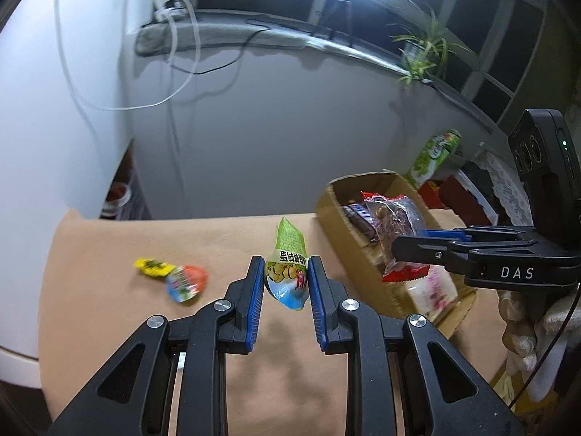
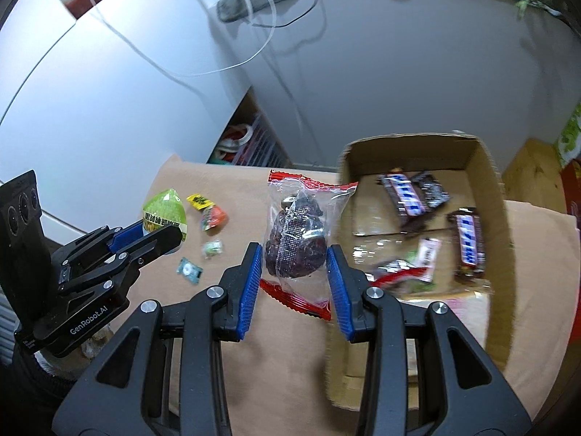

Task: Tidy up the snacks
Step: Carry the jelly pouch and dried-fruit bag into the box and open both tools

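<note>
On the tan cloth-covered table [image 2: 290,363] at far left: a yellow wrapper [image 1: 152,267] touching an orange-and-blue crinkled packet [image 1: 187,282], with 2 smaller sweets nearby, a pale green one [image 2: 211,248] and a teal one [image 2: 189,270]. All 4 loose, flat, not yet boxed.

Next, left gripper [image 1: 285,279], blue ribbed pads clamped on the green pouch [image 1: 287,265], a glossy pointed packet printed with yellow balls. Long axis upright between the fingers, tip up, lifted clear of the cloth. Cardboard box [image 1: 328,203] just off to its right.

Then right gripper [image 2: 295,272], pads pinching the clear bag [image 2: 297,232] of dark, lumpy dried fruit, red crimped seals top and bottom. Long axis pointing away along the fingers, far corner overlapping the box's near-left wall [image 2: 343,181], most of the bag on the table side of it. Film soft and slippery; likely to sag or swing.

Farthest right, the box itself: open-topped, corrugated, stiff, already holding 2 or 3 brown chocolate bars [image 2: 468,239] and a pink-labelled packet [image 2: 426,254].

Deciding relation: box to the right of both loads, right hand nearer. Sensible order probably right load first over the wall, left load following.
</note>
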The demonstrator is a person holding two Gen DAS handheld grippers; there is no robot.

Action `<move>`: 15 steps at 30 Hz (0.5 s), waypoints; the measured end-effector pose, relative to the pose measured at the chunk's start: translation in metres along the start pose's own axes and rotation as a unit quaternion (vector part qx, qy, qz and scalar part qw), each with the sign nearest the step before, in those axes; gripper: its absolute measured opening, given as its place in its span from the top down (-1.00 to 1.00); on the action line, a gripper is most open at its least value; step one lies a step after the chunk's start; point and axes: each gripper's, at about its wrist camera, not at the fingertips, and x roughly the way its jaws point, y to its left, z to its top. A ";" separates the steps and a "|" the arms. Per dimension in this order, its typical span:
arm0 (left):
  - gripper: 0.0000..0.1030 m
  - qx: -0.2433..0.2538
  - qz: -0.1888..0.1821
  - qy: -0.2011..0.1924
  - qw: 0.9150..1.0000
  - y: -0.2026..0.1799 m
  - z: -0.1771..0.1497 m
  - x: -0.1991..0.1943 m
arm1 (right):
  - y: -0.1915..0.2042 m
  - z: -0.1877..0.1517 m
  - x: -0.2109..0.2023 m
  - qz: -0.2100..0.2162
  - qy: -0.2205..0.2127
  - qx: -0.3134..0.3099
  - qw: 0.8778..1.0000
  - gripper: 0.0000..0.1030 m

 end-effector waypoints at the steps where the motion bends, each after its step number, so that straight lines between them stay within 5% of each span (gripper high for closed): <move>1: 0.57 0.004 -0.002 0.001 1.000 -0.004 0.001 0.002 | -0.006 -0.001 -0.004 -0.004 -0.002 0.003 1.000 0.26; 15: 0.57 0.049 -0.031 0.043 0.997 -0.063 0.022 0.053 | -0.075 -0.008 -0.022 -0.054 -0.017 0.054 0.997 0.26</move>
